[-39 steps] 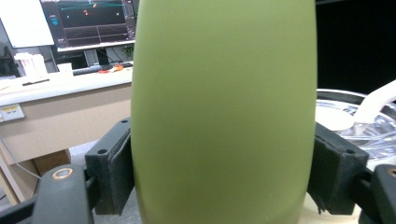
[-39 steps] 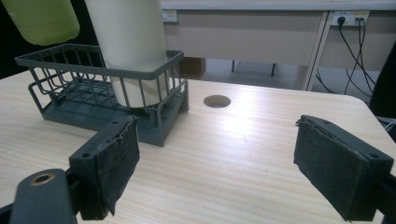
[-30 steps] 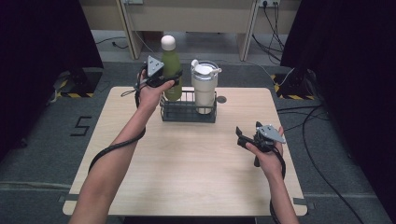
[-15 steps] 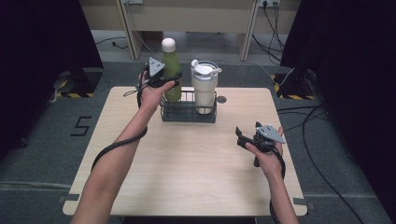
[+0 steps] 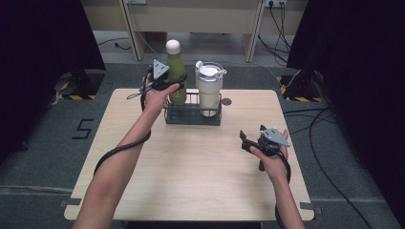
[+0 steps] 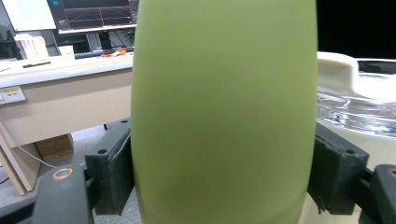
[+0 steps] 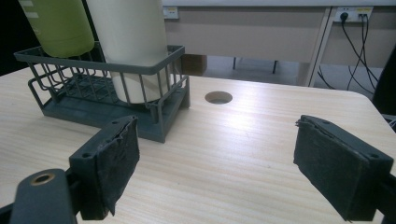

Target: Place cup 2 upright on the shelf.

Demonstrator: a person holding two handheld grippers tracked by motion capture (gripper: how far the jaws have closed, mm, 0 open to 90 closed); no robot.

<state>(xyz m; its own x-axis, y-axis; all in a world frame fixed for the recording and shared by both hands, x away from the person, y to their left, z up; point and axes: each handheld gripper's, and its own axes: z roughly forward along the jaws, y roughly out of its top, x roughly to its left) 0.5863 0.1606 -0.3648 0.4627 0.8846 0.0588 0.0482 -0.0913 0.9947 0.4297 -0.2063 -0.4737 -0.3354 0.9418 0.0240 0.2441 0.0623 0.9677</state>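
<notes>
One wooden table (image 5: 191, 181) | grommet hole (image 5: 226, 101) | grey carpet (image 5: 43, 157)

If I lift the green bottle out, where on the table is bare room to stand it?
The wide bare strip of table between the rack and the near edge is free, as is the left side beside the left gripper. It is crowded inside the rack, where the green bottle stands beside the white tumbler, and around the right gripper.

- green bottle (image 6: 224, 112): smooth, matt coat
- tabletop (image 7: 243, 154): pale wood grain, slight sheen
- basket (image 7: 154, 70): dark grey wire, likely plastic-coated
- right claw (image 7: 217, 172) pads: black, rough, frayed
</notes>
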